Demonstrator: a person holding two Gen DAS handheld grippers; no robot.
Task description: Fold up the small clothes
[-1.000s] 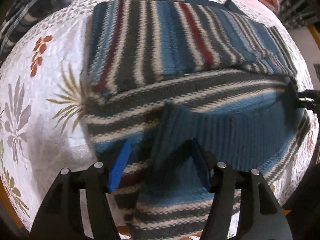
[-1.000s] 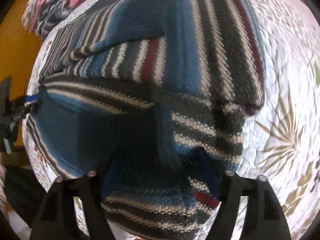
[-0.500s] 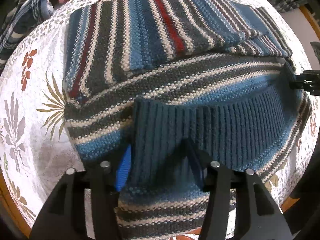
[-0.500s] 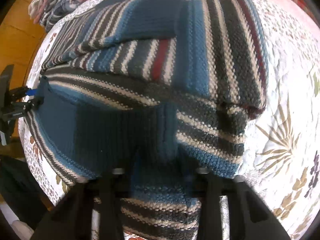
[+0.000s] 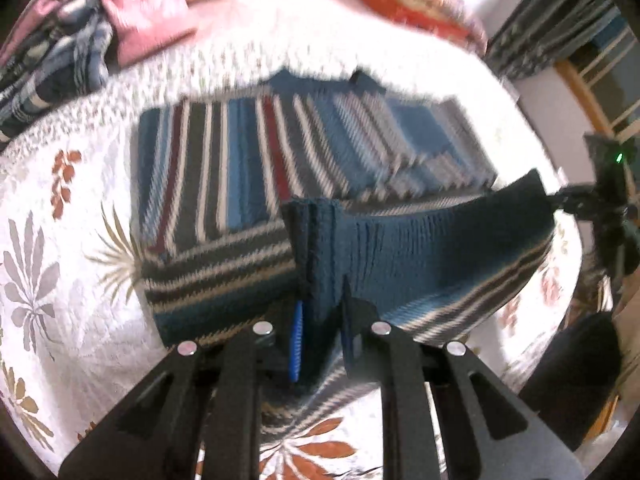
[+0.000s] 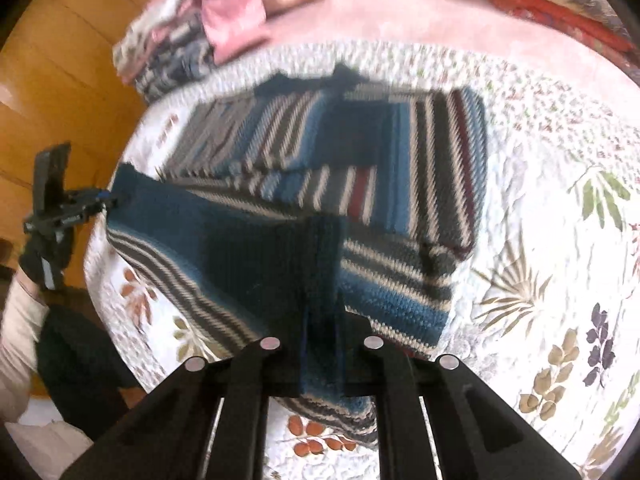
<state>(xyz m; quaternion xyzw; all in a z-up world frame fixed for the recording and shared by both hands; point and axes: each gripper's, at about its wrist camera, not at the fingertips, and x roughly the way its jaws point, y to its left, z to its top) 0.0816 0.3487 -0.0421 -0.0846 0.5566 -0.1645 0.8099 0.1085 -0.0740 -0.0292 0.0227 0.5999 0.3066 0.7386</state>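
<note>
Both the left gripper [image 5: 320,336] and right gripper [image 6: 322,340] pinch the striped knit sweater's [image 5: 224,168] ribbed hem [image 5: 420,248]; it is soft, probably heavy, best held at the corners.

left tool [image 5: 320,344] clamping striped sweater [image 5: 240,168] hem

No legible text, labels, brands, numbers or signs in either view.
</note>
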